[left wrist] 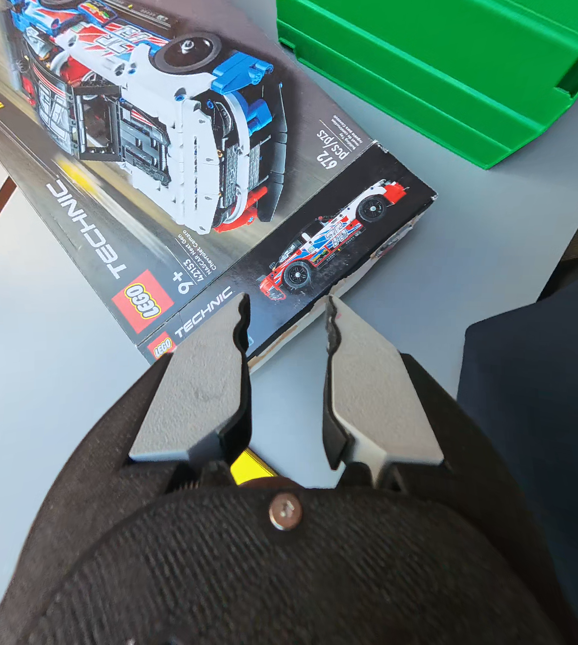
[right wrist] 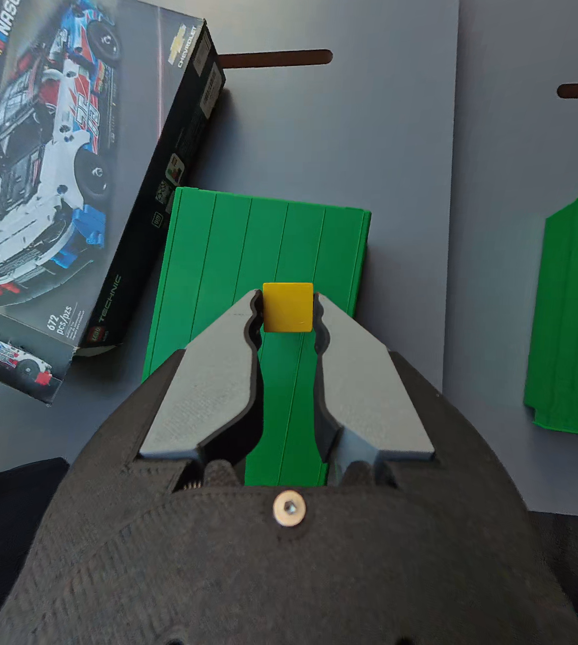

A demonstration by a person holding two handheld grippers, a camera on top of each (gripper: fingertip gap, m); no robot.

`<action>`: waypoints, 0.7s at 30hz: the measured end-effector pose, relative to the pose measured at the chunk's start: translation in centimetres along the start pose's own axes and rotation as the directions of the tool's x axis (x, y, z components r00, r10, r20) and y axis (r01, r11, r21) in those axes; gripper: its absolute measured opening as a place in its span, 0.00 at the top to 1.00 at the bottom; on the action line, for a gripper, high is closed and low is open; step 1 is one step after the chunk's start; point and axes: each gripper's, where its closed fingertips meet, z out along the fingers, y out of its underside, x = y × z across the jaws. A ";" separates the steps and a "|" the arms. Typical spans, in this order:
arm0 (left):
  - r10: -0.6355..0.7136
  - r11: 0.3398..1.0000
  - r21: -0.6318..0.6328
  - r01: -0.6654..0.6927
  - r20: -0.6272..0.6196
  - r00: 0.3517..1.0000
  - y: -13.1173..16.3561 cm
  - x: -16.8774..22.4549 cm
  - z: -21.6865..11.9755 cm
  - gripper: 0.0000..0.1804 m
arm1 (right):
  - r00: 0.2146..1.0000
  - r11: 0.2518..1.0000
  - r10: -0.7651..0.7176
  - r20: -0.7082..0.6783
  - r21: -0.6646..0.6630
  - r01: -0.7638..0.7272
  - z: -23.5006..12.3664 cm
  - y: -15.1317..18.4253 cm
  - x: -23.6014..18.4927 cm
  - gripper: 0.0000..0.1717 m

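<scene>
Yellow block (right wrist: pixel 287 307) sits pinched between the right gripper (right wrist: pixel 287 309) pads, held over the ribbed green bin (right wrist: pixel 245 251). Left gripper (left wrist: pixel 287 314) gapes empty at the toy box (left wrist: pixel 161 195) torn corner (near desk (left wrist: pixel 36 314) edge); open room on both sides.
</scene>
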 end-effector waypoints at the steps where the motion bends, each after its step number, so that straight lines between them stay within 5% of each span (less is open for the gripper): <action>1: -0.006 1.000 -0.005 0.006 -0.003 1.000 0.1 0.0 0.1 0.77 | 1.000 1.000 -0.017 -0.018 -0.022 0.017 0.7 0.1 -0.1 0.85; 9: -0.036 0.999 -0.037 0.035 -0.015 0.999 1.8 0.7 0.1 0.76 | 0.991 0.989 -0.067 -0.112 -0.142 0.050 4.8 1.8 -0.1 0.85; 21: -0.077 0.995 -0.059 0.076 -0.011 0.997 3.6 0.0 -0.1 0.77 | 0.985 0.987 -0.044 -0.168 -0.158 0.017 5.1 2.5 0.1 0.85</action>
